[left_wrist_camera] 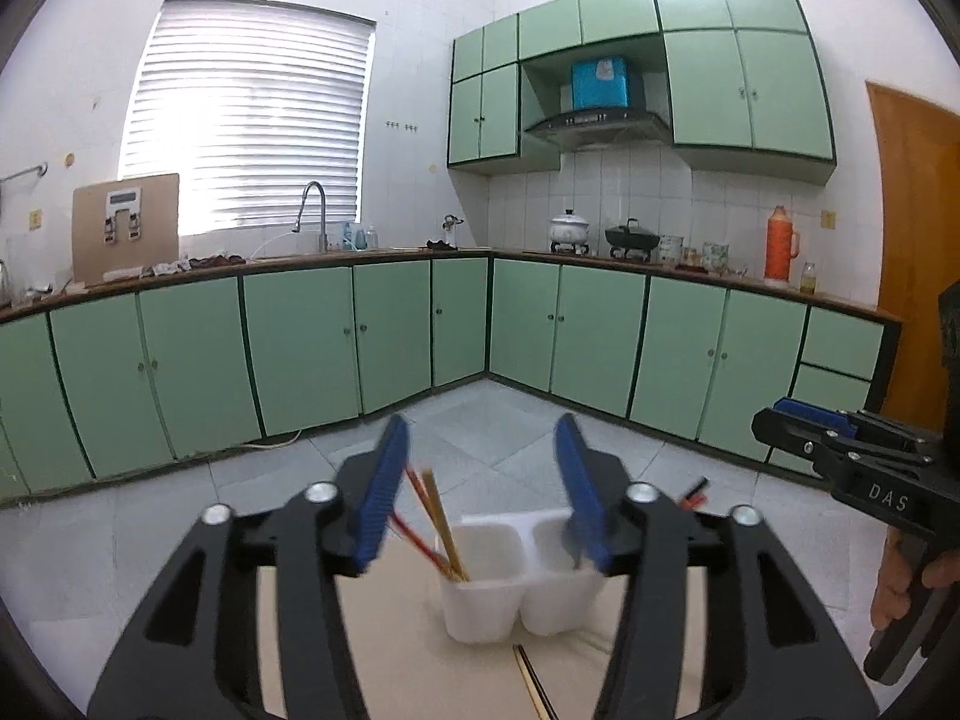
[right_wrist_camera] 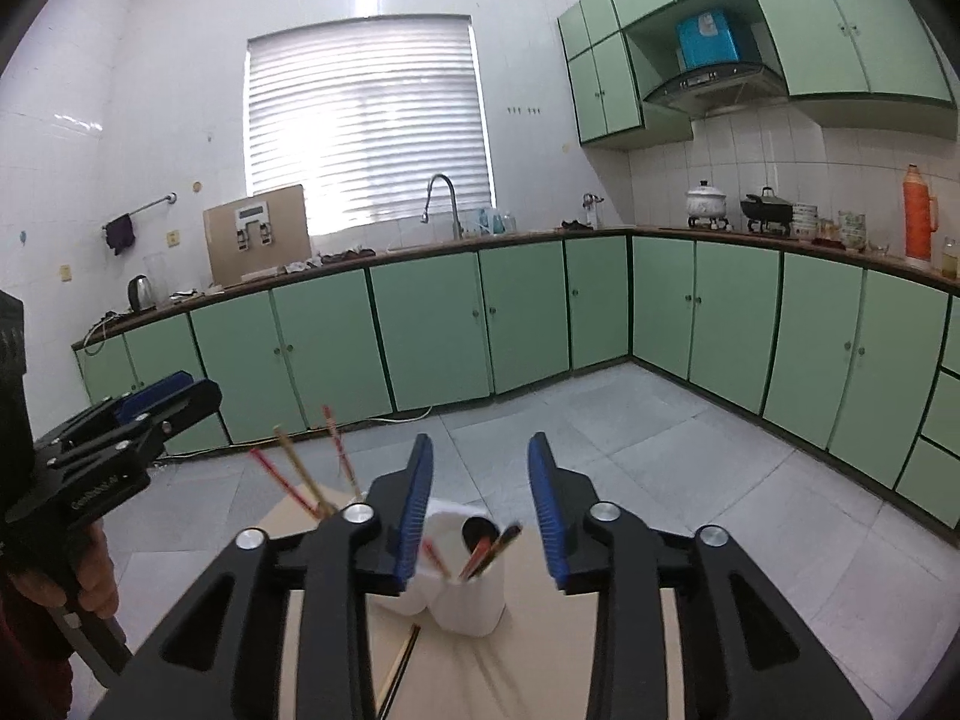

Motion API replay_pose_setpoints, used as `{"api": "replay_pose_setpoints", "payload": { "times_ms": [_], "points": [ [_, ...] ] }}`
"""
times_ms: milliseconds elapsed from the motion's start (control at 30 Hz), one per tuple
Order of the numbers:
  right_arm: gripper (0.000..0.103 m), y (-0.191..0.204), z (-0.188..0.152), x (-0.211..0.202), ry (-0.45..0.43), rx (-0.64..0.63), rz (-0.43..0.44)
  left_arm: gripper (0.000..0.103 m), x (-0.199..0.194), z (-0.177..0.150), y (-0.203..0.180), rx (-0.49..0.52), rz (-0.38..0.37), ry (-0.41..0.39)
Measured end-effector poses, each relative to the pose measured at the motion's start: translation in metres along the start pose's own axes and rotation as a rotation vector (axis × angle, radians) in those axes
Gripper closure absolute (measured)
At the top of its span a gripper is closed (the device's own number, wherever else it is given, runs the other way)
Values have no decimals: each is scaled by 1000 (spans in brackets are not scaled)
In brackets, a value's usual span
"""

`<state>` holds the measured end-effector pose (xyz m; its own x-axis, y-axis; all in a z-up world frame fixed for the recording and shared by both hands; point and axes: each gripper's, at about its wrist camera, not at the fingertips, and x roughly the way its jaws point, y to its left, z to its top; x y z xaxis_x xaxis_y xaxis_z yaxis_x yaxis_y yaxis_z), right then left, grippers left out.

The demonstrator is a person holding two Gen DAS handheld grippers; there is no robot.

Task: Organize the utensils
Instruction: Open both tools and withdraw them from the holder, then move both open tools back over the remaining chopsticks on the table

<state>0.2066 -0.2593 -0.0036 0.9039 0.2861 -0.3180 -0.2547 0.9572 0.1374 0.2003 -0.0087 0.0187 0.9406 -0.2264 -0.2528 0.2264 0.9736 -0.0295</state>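
Both your tools, left tool (left_wrist_camera: 480, 480) and right tool (right_wrist_camera: 480, 492), hang unclenched and empty; the loose chopsticks (right_wrist_camera: 401, 669) lie lengthwise toward you, below the holder (right_wrist_camera: 474, 600), nearer your right.

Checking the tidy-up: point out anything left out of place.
One pair of chopsticks lies flat on the table in front of the white holder, while the others stand inside it. Both grippers are open and empty.

"DAS" in white letters on the black body of the right gripper (left_wrist_camera: 798, 420).

green cabinets (left_wrist_camera: 300, 348), faucet (left_wrist_camera: 315, 207), orange thermos (left_wrist_camera: 780, 243), kettle (right_wrist_camera: 140, 291)
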Motion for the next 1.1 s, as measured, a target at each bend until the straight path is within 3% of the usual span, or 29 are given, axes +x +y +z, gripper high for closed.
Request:
{"api": "replay_pose_setpoints", "payload": {
  "times_ms": [200,267,533,1100],
  "points": [
    [51,9,-34,-28,5,36,6,29,-40,-33,-6,-8,19,1],
    [41,13,-49,-35,6,46,-7,24,-49,-45,-7,-4,27,12],
    [21,30,-98,-48,-19,23,-49,17,-63,-87,-2,-23,57,60],
    [17,49,-174,-39,135,25,-82,15,-63,-159,6,4,83,231]
  ]
}}
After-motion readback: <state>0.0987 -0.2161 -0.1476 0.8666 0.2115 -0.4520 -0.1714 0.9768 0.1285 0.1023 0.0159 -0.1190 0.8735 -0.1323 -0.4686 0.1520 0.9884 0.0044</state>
